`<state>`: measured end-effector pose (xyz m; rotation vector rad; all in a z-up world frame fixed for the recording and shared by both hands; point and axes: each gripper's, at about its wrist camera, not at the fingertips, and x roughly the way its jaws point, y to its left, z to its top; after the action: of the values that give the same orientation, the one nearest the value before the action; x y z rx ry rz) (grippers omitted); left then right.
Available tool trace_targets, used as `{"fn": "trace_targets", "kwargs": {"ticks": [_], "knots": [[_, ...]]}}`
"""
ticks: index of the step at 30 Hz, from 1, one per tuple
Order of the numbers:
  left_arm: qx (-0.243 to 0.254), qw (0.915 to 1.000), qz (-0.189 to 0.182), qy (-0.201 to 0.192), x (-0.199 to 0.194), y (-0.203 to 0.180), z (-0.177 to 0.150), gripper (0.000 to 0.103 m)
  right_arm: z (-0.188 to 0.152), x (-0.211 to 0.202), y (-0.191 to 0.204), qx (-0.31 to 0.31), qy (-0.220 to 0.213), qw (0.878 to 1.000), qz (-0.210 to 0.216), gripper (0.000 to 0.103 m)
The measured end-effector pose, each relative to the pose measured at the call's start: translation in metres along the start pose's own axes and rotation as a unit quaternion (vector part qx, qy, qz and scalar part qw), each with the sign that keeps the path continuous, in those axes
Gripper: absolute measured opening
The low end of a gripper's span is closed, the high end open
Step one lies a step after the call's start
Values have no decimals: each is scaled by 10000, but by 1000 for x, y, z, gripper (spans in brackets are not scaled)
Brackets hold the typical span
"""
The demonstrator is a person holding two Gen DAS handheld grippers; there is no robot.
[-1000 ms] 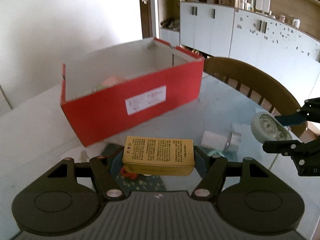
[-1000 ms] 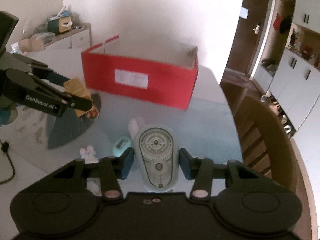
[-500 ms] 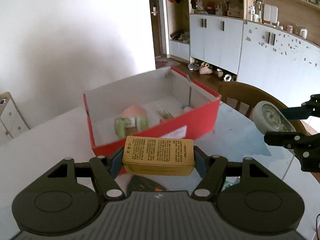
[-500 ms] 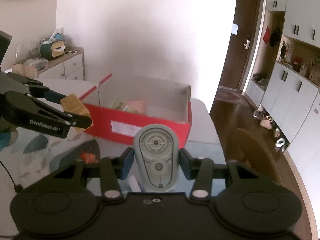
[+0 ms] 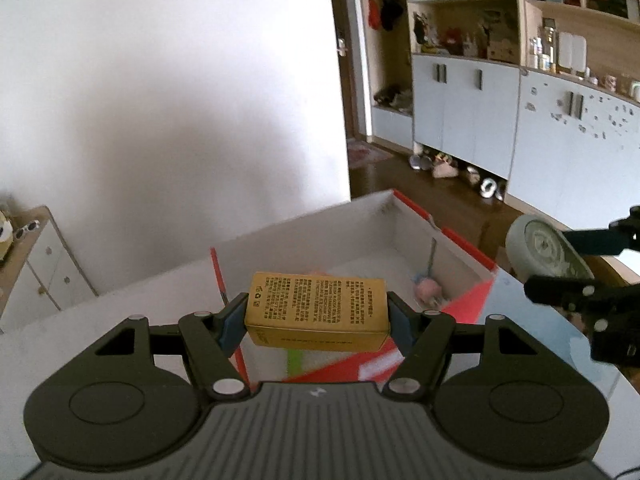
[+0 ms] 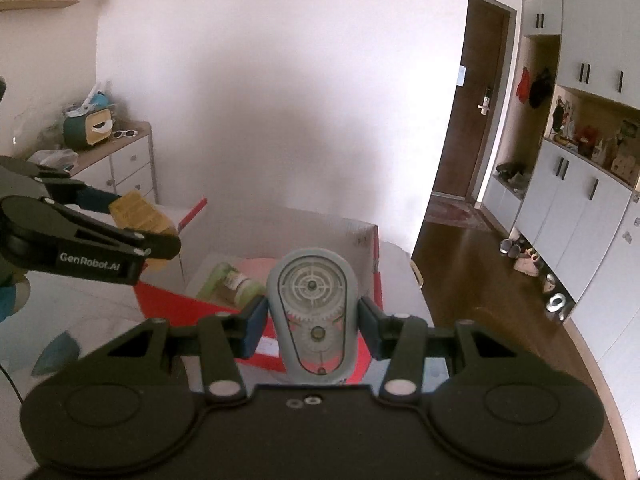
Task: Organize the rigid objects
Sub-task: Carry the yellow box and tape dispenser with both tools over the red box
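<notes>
Gold cardboard sits clamped between the left tongs: a small yellow carton held by its short ends, printed face up. The right tongs are closed on a grey-blue gear toy with a clear window, gripped at its waist and standing upright between the pads.

A second ago both pairs of tongs hung low over the glass bench, and the red box showed mainly its outer wall and label. Now both have risen and moved in: each camera looks down past its load into the box's white interior, where a pink thing lies in the left view and a green-capped bottle in the right. The carton hangs over the box's near left corner, and the gear toy over its near wall.

By my reading, transport is almost done for both items. What is left is to carry each one a little further over the opening, lower it onto a free patch of floor clear of the things already inside, and let go.
</notes>
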<state>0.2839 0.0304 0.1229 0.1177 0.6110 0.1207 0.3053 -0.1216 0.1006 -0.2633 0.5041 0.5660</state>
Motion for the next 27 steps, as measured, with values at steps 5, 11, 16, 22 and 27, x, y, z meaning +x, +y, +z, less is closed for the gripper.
{"fn": "trace_targets", "kwargs": {"ticks": [5,11,16,22,27], "knots": [[-105,9999,124,40,24,5,9,70,7,22,4,-46,91,9999,-42,48],[-248,9993,242,147,56,12,16,70,14,51,8,-122,169,9997,-119,48],[-228,9989,294,303,84,11,17,70,17,81,10,-142,289,9994,-162,48],[-133,9982,377,449,114,9,17,70,15,115,10,-63,508,9987,-78,48],[-136,9972,356,637,140,13,21,70,9,140,12,-1,721,9974,-59,48]]}}
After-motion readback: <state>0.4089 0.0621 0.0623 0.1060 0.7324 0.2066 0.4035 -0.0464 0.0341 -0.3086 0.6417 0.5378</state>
